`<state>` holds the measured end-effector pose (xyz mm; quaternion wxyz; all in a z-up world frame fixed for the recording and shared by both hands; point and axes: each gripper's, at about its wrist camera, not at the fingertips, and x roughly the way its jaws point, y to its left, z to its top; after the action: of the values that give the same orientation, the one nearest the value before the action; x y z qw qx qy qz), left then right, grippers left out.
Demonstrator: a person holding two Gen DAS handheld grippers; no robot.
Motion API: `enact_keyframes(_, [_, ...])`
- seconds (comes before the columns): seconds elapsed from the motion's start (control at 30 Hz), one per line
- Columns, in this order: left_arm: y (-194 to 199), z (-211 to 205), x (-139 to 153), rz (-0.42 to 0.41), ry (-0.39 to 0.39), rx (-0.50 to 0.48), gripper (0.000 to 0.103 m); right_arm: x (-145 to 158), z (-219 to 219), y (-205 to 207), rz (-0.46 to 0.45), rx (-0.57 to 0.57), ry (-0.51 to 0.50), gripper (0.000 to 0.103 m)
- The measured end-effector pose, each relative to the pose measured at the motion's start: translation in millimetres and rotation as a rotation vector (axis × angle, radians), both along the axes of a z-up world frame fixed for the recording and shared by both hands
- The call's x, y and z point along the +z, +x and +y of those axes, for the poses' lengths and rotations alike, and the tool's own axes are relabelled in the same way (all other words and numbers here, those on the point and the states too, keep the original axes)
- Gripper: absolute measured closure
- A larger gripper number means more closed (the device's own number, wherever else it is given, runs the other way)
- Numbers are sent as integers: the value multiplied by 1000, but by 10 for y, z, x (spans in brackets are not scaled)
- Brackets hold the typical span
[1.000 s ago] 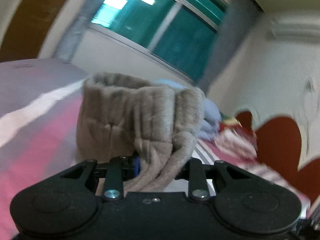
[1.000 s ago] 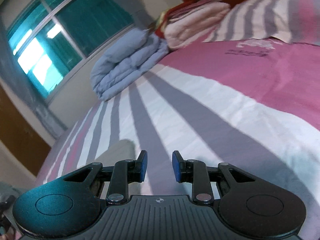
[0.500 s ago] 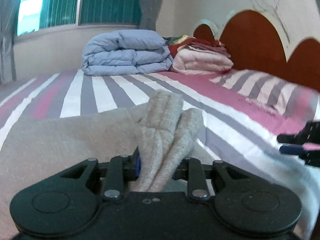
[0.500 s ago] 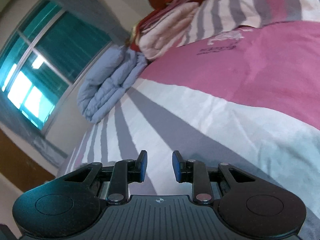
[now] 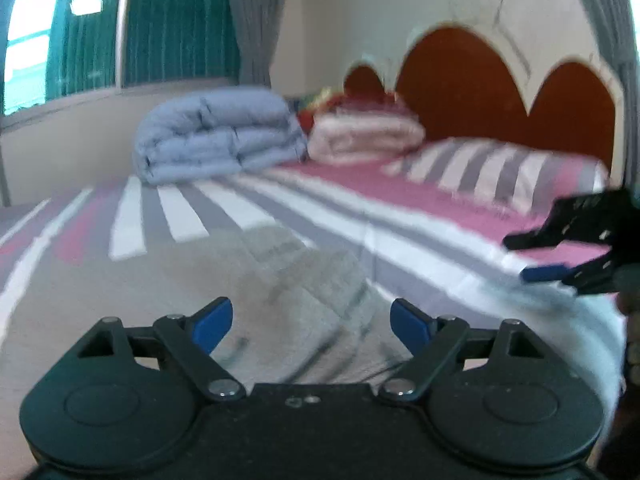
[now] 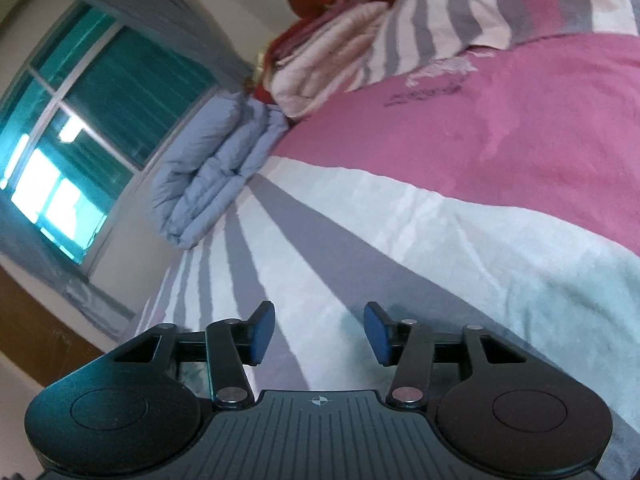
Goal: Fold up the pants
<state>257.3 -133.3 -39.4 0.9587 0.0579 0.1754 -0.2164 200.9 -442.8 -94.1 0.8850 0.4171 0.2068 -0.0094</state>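
The beige fleece pants (image 5: 280,280) lie on the striped bed, blurred, with the ribbed waistband bunched just ahead of my left gripper (image 5: 310,322). That gripper is open and empty, its blue pads wide apart over the cloth. My right gripper (image 6: 318,332) is open and empty above the striped bedsheet (image 6: 400,240), tilted; no pants show in its view. The right gripper also shows in the left wrist view (image 5: 560,256) at the right edge, above the bed.
A folded blue duvet (image 5: 216,140) and a stack of pink and red blankets (image 5: 364,128) lie at the bed's far side under the window. A striped pillow (image 5: 500,172) rests against the red-brown headboard (image 5: 460,92).
My left gripper has let go of the pants' waistband and opened wide; the pants now lie on the bed. My right gripper has opened wider and tilted further.
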Motion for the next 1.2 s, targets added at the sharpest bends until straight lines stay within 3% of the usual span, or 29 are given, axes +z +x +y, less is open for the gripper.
enact_keyframes(0.07, [-119,365,109,-21,-53,53,20,60,60,2,-36,65,6,53])
enact_keyframes(0.2, [-216,1354,188,5,-170,279,17,205,370,61,-110,261,27,52])
enact_keyframes(0.3, [-199,1975,80,87,-199,434,17,170,719,260,-55,402,96,38])
enact_keyframes(0.4, [-240,2427,-79,142,-261,557,17,90,1013,453,-19,458,133,37])
enact_keyframes(0.57, [-296,2845,-341,249,-491,684,16,-66,1204,767,43,447,182,37])
enact_keyframes(0.7, [-233,2917,-358,260,-514,678,12,-61,1285,997,81,418,150,30])
enact_keyframes(0.73, [-227,2940,-348,261,-503,675,12,-44,1315,1043,97,419,137,44])
enact_keyframes(0.77, [-231,2928,-352,263,-491,672,12,1,1335,1064,105,416,106,67])
enact_keyframes(0.83, [-253,2930,-352,261,-490,671,12,88,1353,996,72,415,75,69])
enact_keyframes(0.9, [-272,2952,-371,259,-500,666,12,219,1300,791,-21,397,76,70])
enact_keyframes(0.97, [-262,2946,-387,256,-505,663,12,233,1165,518,-72,329,89,70])
enact_keyframes(1.03, [-223,2914,-396,257,-496,664,12,-1,1032,423,-12,263,121,70])
enact_keyframes(1.1, [-225,2891,-394,258,-481,663,11,-289,961,478,71,280,198,69])
enact_keyframes(1.2, [-223,2873,-387,258,-471,665,11,-202,989,461,29,302,166,68])
